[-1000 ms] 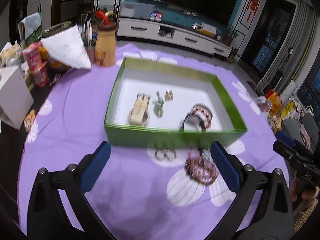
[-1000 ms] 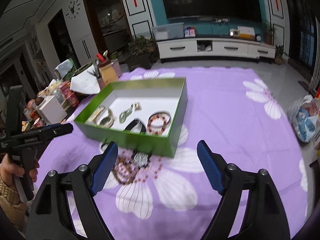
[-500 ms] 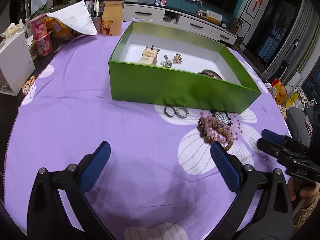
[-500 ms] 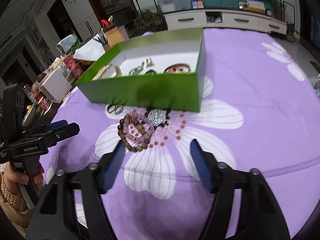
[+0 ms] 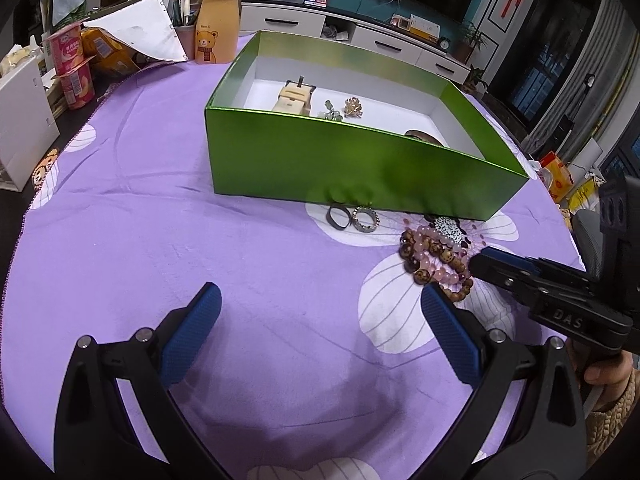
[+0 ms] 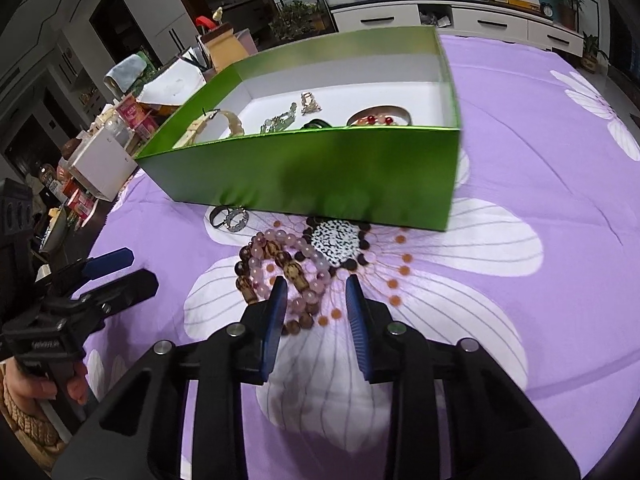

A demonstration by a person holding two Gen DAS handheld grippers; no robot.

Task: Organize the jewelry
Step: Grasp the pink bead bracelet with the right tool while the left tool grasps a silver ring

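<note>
On a desk draped in purple floral cloth, we work beside a green box that already holds a watch, a brooch and several bangles. Just in front of its near wall lie two rings side by side and a heap of bead bracelets, the brown and pink strands tangled over one another, with a black-and-white beaded piece touching them.

Our right tool points down at the near edge of the heap, its jaws closing to a narrow gap with pink and brown beads between the pads, which do not appear to press on them yet. Our left tool hovers wide over bare cloth, holding nothing, well short of the rings.

The biggest risk, as we judge it, is the tangle: closing on one strand may drag its neighbours along, and they could drop off on the way to the box or catch on its tall near wall. Next, the round beads may roll out from between the flat pads, leaving a grip on a single bead. The soft cloth could also bunch into the jaws with the beads. Lastly, a dragged strand might nudge the rings nearby.
</note>
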